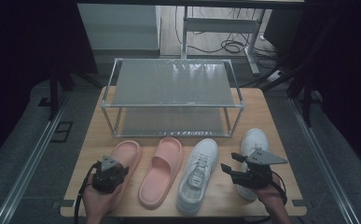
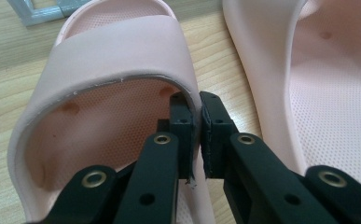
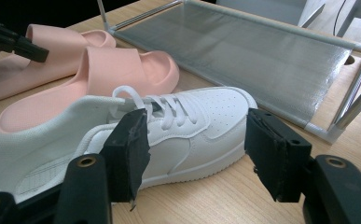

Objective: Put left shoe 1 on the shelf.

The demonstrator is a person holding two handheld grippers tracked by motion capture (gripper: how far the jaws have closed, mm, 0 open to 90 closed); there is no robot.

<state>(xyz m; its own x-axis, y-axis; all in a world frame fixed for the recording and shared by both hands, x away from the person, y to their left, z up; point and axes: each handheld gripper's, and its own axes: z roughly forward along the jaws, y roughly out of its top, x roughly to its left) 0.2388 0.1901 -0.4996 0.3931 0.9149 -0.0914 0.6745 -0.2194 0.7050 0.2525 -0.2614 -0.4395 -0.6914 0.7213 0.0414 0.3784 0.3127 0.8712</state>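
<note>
high view has the left gripper (image 1: 109, 173) low at the near left of the table (image 1: 89, 149), held in a hand (image 1: 95, 201) that comes in from the bottom edge, its nose aimed away from the person and a little to the right, over the heel end of the left pink slipper (image 1: 128, 151). left gripper view looks along the two black jaws, which stand nearly together and pinch the thin side edge of that slipper's strap (image 2: 117, 56) between the pads; one jaw sits inside the shoe's opening, the other outside it. the right gripper (image 1: 232, 164) is at the near right, its hand (image 1: 272, 198) also rising from the bottom edge, its nose pointing left and away toward the left white sneaker (image 1: 197, 172). right gripper view shows its jaws spread wide with nothing between them, the sneaker lying beyond.

the gripped slipper lies flat on its sole, long axis running from near to far, toe toward the metal shoe rack (image 1: 171, 95). it is a pale pink moulded slide with a broad smooth strap, a dotted footbed and a rounded open toe. its mate, the right pink slipper (image 1: 162, 170), lies just beside it, roughly parallel. a second white sneaker (image 1: 254, 140) lies at the far right.
</note>
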